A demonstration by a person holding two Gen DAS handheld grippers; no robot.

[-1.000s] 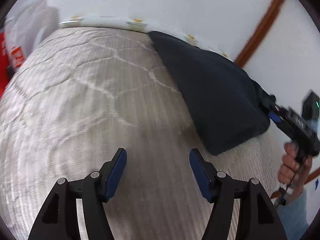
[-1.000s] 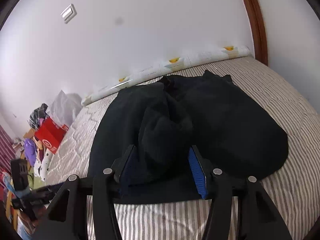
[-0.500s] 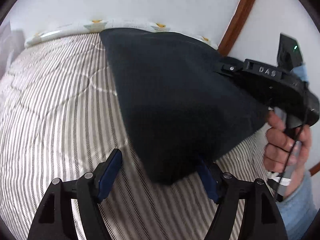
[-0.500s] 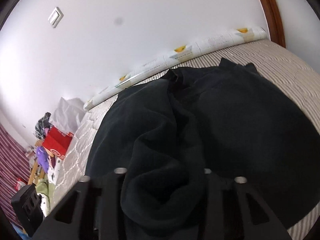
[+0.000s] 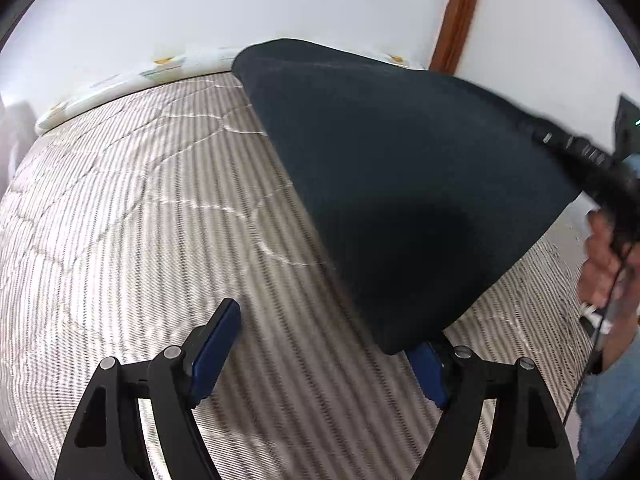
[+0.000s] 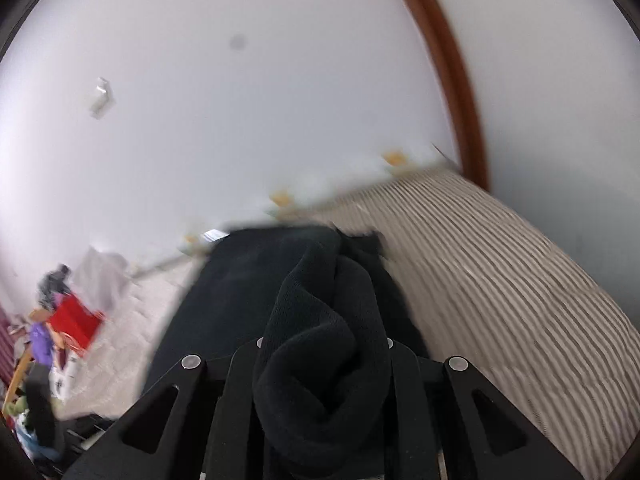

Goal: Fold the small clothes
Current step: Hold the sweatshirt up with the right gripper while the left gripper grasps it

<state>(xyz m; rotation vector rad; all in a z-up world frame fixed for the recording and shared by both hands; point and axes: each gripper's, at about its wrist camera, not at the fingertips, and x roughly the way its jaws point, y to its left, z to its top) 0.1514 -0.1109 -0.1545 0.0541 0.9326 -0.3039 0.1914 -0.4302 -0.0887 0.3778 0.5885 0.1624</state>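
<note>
Garment (image 5: 400, 184), dark and knit, is raised off the bed (image 5: 132, 216) in a taut sheet. A bunched fold is pinched by the right gripper (image 6: 322, 364). The left gripper (image 5: 320, 352) is spread, the garment's corner at its 2 o'clock.

Bed (image 5: 120, 240) with grey-and-white striped quilted cover fills lower left and centre of left wrist frame, pale stitched lines crossing stripes. White bolster (image 5: 120, 80) with yellow motifs runs along bed's far edge against wall, upper left of frame. Black garment (image 5: 400, 160) spreads from upper centre to right; far edge touches cover near bolster, near corner raised off stripes. Right wrist frame, blurred: same striped cover at right, garment (image 6: 248, 288) at centre.
</note>
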